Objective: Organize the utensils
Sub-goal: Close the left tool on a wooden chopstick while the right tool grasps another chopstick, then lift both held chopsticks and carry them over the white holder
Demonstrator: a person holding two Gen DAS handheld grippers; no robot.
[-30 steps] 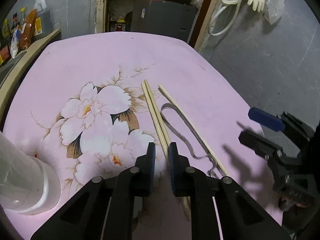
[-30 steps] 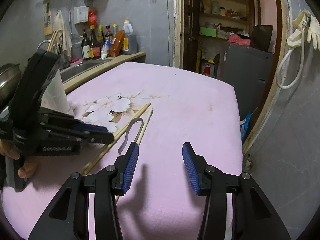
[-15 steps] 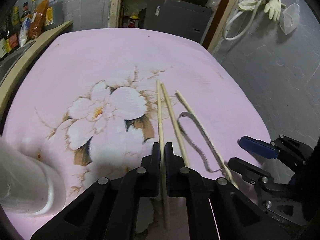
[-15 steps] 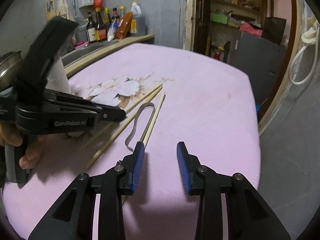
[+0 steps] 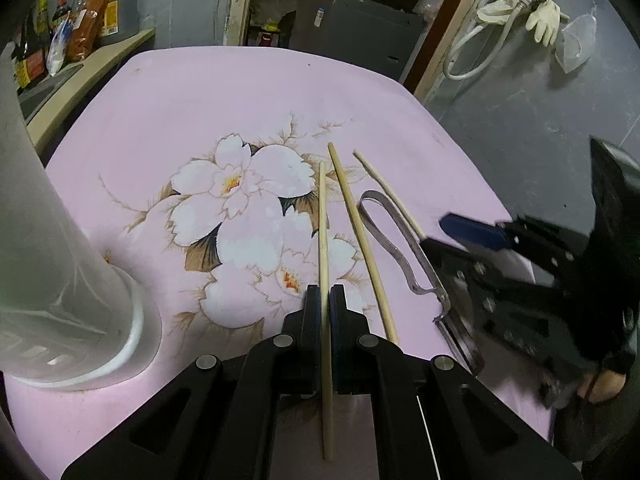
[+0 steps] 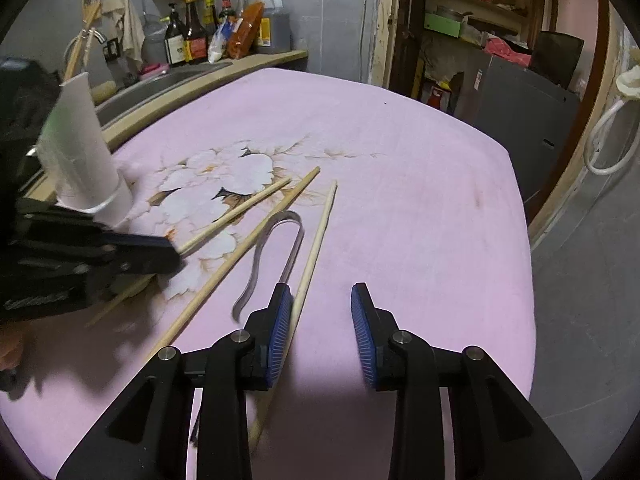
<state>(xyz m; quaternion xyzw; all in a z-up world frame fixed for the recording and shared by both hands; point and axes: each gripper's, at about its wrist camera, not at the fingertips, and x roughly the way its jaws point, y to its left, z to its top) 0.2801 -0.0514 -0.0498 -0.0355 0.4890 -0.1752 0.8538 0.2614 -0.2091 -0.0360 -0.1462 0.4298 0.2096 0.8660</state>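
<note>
The bench [image 5: 168,92] wears a pink cloth printed with white blossoms, orange centres and brown-green leaves. 3 chopsticks [image 5: 360,240] are pale tan wood; the peeler [image 5: 400,248] is silver metal. Both black grippers carry blue pads [image 6: 280,328]. The holder [image 5: 52,264] is translucent white.

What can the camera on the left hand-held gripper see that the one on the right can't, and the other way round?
Only the left view shows the rubber gloves hanging on the wall. Only the right view shows the tap over the sink. Both show the chopstick clamped in the left hand-held gripper, the metal peeler, the white holder and the open right hand-held gripper.
</note>
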